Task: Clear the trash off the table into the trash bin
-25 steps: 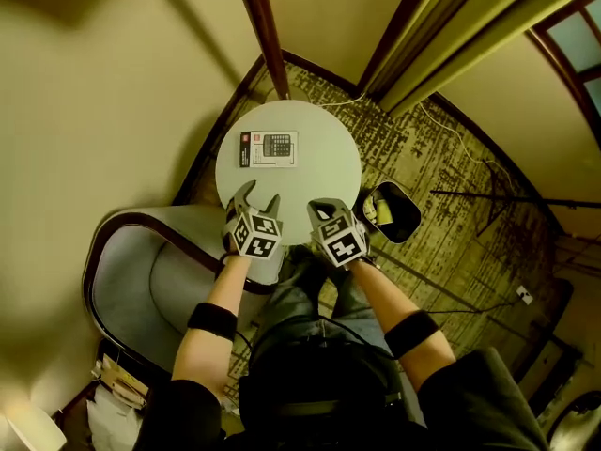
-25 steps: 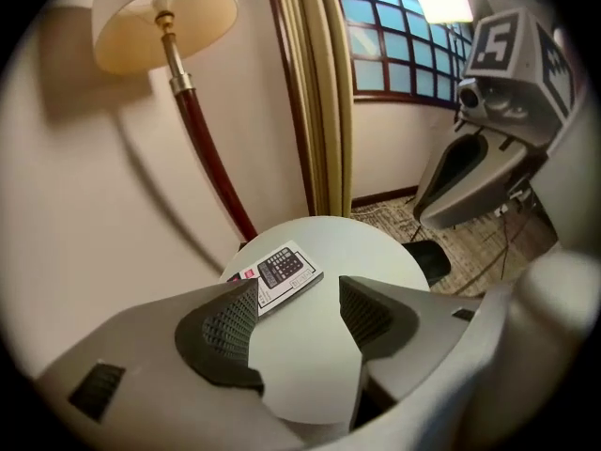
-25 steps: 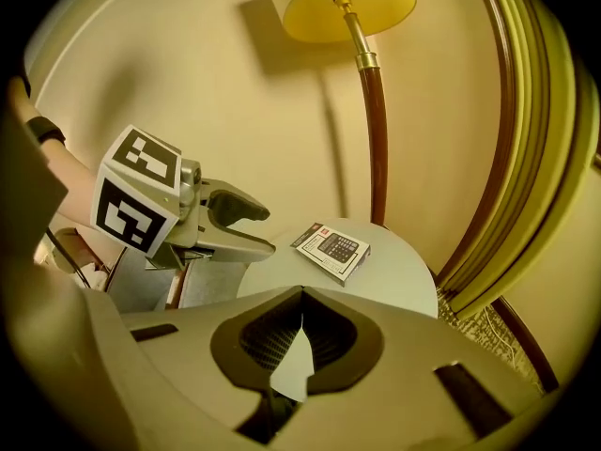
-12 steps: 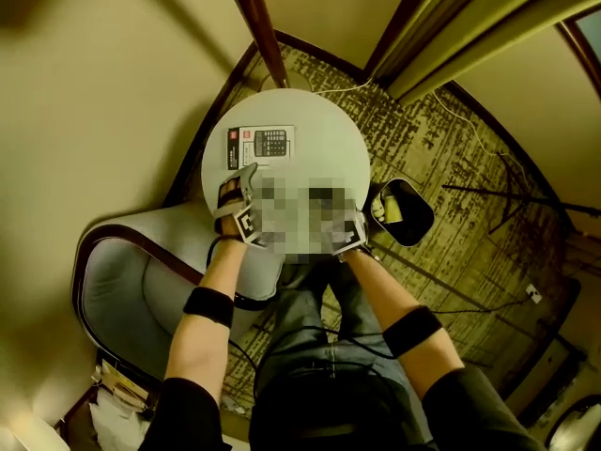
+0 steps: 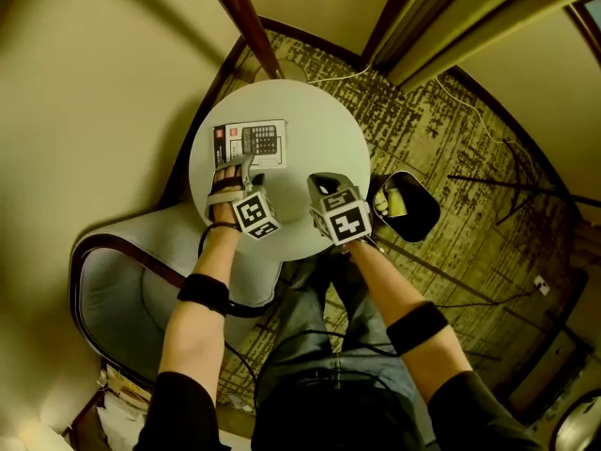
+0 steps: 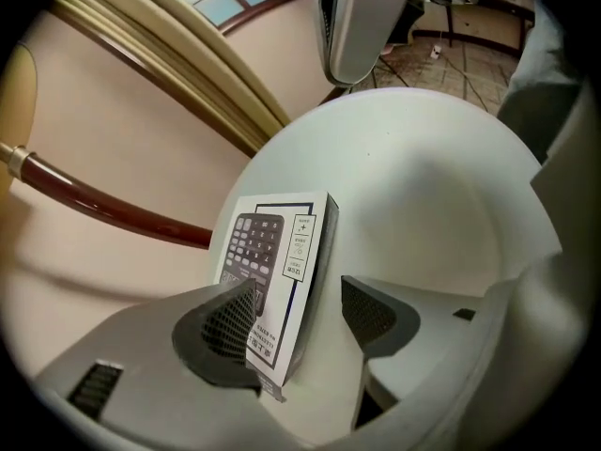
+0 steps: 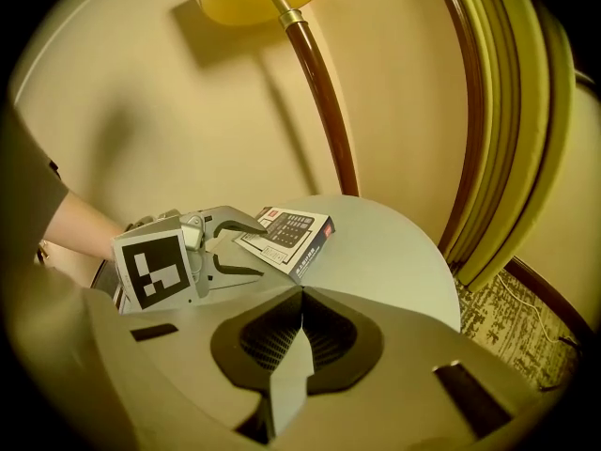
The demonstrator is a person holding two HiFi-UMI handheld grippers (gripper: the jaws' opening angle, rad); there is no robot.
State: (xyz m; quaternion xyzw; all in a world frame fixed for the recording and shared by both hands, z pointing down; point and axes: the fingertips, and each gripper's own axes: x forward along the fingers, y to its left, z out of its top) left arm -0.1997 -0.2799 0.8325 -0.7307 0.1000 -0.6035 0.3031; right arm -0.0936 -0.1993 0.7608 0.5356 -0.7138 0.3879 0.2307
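Observation:
A white calculator box [image 5: 249, 143] lies flat on the round white table [image 5: 319, 130], toward its far left. My left gripper [image 5: 246, 170] stands open at the box's near edge. In the left gripper view the box [image 6: 278, 272] has its near end between the two pads, close to the left pad [image 6: 231, 322] and apart from the right one; that gripper [image 6: 300, 319] is rolled on its side. My right gripper [image 5: 325, 186] hovers over the table's near right part, shut and empty [image 7: 299, 334]. From it I see the left gripper [image 7: 258, 249] at the box [image 7: 289, 233].
A black trash bin [image 5: 413, 216] with something yellow inside stands on the patterned carpet right of the table. A grey armchair [image 5: 122, 285] sits at the near left. A dark lamp pole [image 5: 237, 15] rises behind the table, with curtains [image 5: 451, 26] and a floor cable beyond.
Both grippers have come down and forward over the table. The left one has rolled onto its side and reached the box's near edge. The right stays shut.

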